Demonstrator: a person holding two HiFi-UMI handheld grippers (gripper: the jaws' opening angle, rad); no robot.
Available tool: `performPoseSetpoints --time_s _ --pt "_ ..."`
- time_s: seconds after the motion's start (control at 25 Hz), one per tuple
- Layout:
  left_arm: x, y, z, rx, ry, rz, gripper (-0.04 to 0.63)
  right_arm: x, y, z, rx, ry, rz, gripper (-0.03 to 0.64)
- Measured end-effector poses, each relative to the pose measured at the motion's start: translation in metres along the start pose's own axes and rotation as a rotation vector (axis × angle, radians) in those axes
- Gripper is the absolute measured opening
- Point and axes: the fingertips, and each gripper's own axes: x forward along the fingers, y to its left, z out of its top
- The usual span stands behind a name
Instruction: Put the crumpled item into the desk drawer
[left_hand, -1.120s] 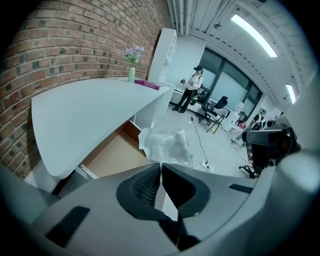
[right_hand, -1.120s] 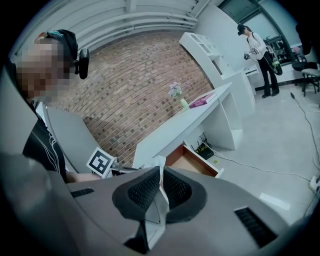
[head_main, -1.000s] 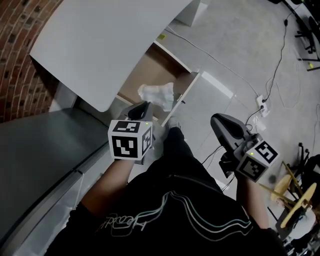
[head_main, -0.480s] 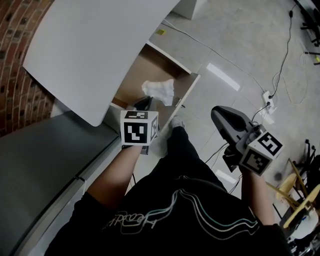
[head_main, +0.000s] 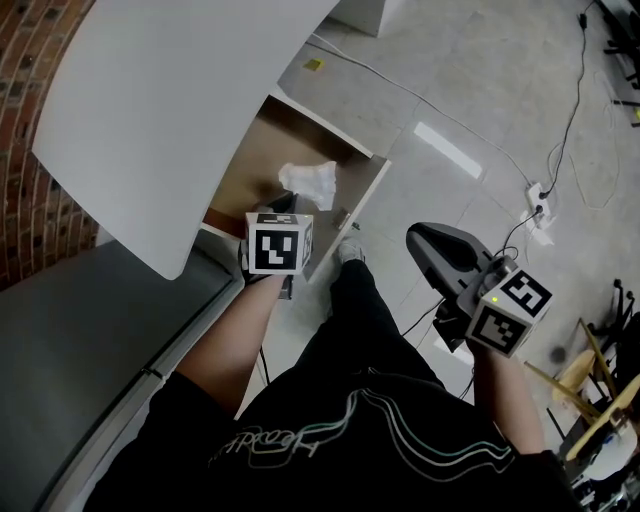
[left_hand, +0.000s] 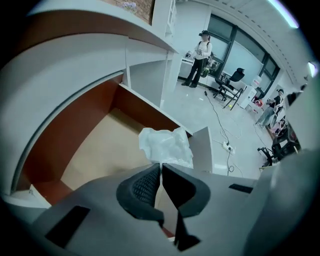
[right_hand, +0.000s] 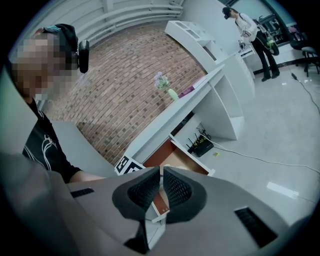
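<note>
The crumpled item (head_main: 307, 180) is a white wad of paper or plastic. It hangs at the tip of my left gripper (head_main: 287, 203), over the open desk drawer (head_main: 362, 188). In the left gripper view the jaws of this gripper (left_hand: 161, 165) are closed, with the wad (left_hand: 167, 146) pinched at their tip above the drawer's tan floor (left_hand: 95, 150) and close to its front panel. My right gripper (head_main: 418, 238) is held off to the right over the floor, away from the drawer. Its jaws (right_hand: 161, 171) are closed with nothing between them.
The white curved desk top (head_main: 170, 110) overhangs the drawer's back. The red brick wall (head_main: 30, 190) is at the left. Cables and a power strip (head_main: 540, 200) lie on the grey floor. My shoe (head_main: 350, 248) stands by the drawer front. A person (left_hand: 200, 55) stands far off.
My left gripper has come down with the wad, closer to the drawer opening. The right gripper has sunk a little and shifted left. Both stayed closed.
</note>
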Motion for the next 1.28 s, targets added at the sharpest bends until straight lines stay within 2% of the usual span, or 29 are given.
performPoseSetpoints --time_s 0.44,0.64,0.84,0.96,1.08,1.2,1.28 --pt "0.074 0.02 -0.011 -0.023 0.123 0.067 0.032 0.012 -0.038 -0.018 0.067 0.029 -0.001 0.051" --pt "0.095 0.032 -0.008 0.011 0.137 0.125 0.032 0.019 -0.049 -0.021 0.077 0.04 0.01 0.051" --pt "0.108 0.029 -0.016 -0.017 0.158 0.107 0.032 0.026 -0.058 -0.025 0.091 0.05 0.02 0.051" --pt "0.113 0.033 -0.018 -0.005 0.16 0.113 0.034 0.03 -0.058 -0.028 0.095 0.057 0.029 0.051" --pt "0.117 0.03 -0.017 -0.023 0.155 0.078 0.038 0.033 -0.057 -0.026 0.087 0.061 0.036 0.051" --pt "0.117 0.026 -0.021 -0.068 0.156 0.035 0.104 0.035 -0.055 -0.026 0.082 0.064 0.044 0.051" --pt "0.114 0.024 -0.019 -0.113 0.13 0.006 0.206 0.036 -0.052 -0.025 0.086 0.056 0.054 0.051"
